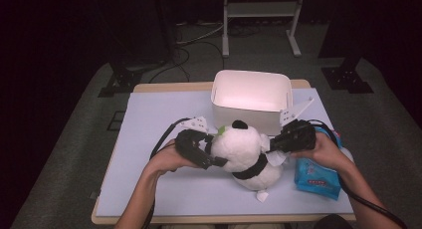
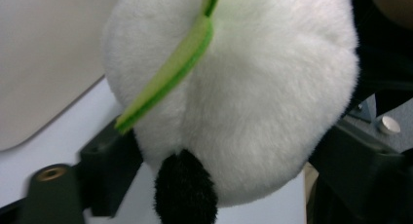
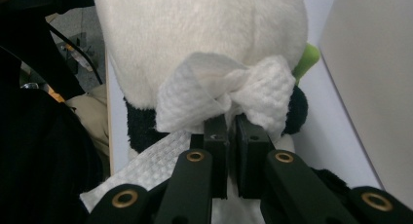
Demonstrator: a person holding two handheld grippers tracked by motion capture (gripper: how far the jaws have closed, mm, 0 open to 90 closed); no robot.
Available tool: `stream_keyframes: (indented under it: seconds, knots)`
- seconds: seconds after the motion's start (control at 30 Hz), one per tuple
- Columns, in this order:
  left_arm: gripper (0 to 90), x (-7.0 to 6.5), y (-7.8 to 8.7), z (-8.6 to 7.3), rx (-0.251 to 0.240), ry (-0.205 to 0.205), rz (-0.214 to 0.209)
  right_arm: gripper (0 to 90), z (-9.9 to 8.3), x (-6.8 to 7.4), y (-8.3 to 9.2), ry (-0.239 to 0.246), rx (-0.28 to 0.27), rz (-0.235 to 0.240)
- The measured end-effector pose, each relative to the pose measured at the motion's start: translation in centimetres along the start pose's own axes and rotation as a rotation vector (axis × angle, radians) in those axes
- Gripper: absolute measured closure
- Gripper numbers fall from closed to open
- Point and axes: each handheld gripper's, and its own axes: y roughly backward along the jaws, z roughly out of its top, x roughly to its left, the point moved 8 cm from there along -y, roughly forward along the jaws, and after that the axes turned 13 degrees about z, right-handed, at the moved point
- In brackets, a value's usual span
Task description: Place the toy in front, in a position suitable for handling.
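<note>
A white and black panda plush (image 1: 246,152) sits upright in the middle of the pale blue table (image 1: 159,114). From the left, my left gripper (image 1: 218,153) reaches its head, and in the left gripper view the jaws stand wide with the plush's head (image 2: 243,97) pressed between them. A green felt leaf (image 2: 170,73) lies across the head. My right gripper (image 3: 231,126) is shut on a bunched white wipe (image 3: 219,92), which it holds against the plush's fur (image 3: 195,34). In the high view that gripper (image 1: 272,147) is at the plush's right side.
A white open bin (image 1: 249,114) stands just behind the plush. A blue pack of wipes (image 1: 316,176) lies under the right hand near the table's right edge. A small white tag (image 1: 262,196) sticks out at the plush's base.
</note>
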Motion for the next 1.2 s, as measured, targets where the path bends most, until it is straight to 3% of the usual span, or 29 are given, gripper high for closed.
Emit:
stream_keyframes:
  seconds: [0.23, 0.37, 0.53, 0.9, 1.07, 1.2]
  knots:
    - [26.6, 0.2, 1.3, 1.4, -0.021, -0.034, 0.041, 84.8, 0.6, 0.1, 0.3, 0.001, -0.031, -0.001]
    - [27.5, 0.3, 2.6, 2.4, -0.038, -0.046, 0.064, 84.8, 1.0, 0.0, -0.1, 0.009, -0.023, -0.002]
    - [27.6, 0.7, 3.8, 2.4, -0.013, -0.063, 0.103, 84.8, 1.5, -0.1, -0.9, 0.019, -0.017, 0.01]
    - [27.6, 0.7, 4.5, 2.5, -0.004, -0.077, 0.109, 84.8, 3.3, 0.5, 0.2, 0.044, -0.038, 0.011]
    - [27.7, 0.2, 4.0, 2.5, 0.008, -0.096, 0.094, 84.8, 4.5, 1.1, 0.9, 0.065, -0.061, 0.02]
    - [27.7, 0.2, 3.6, 2.7, 0.007, -0.092, 0.094, 84.8, 5.5, 1.5, 0.9, 0.09, -0.047, 0.01]
